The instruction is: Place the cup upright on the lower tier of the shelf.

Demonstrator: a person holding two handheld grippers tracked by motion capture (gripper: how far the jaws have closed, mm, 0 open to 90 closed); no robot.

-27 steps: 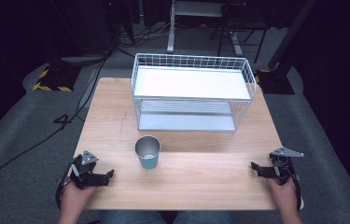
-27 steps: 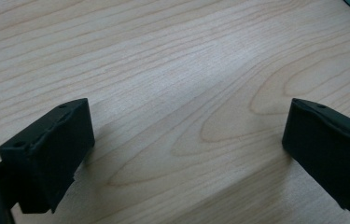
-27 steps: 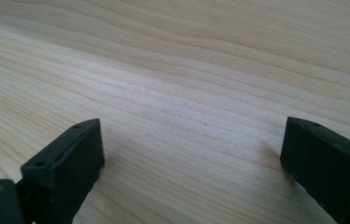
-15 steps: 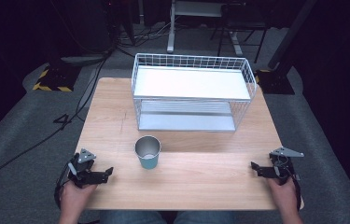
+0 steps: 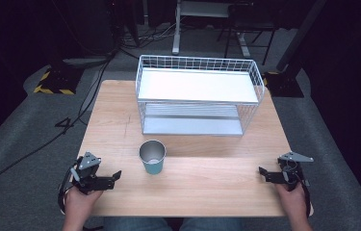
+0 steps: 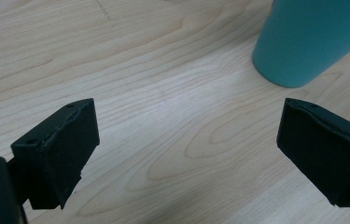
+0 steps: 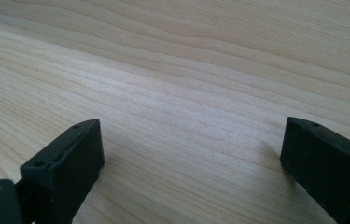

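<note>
Seated at a light wooden table (image 5: pixel 202 187), I hold one two-jaw tool in each hand, both low over the near edge and well apart from each other. At the near-left corner, my left gripper (image 5: pixel 115 176) points toward the middle of the table, its jaws spread wide with nothing between them; in the left gripper view (image 6: pixel 186 154) they frame bare wood grain, with the base of a teal cup (image 6: pixel 310 39) standing just beyond the far jaw. From the high view, that cup (image 5: pixel 152 156) stands upright and open-mouthed near the table's centre, its inside metallic grey, closer to my left gripper than to my right. At the near-right corner, my right gripper (image 5: pixel 263 173) likewise faces inward, a grey three-cornered plate (image 5: pixel 294 157) on top; its jaws are also wide apart and hold nothing, with only tabletop between them in the right gripper view (image 7: pixel 191 163). Behind the cup, toward the far edge, sits a white wire rack (image 5: pixel 199 94) with two shelves, an upper white one and a lower grey one. Cables (image 5: pixel 72 125) run across the dark floor at left.
</note>
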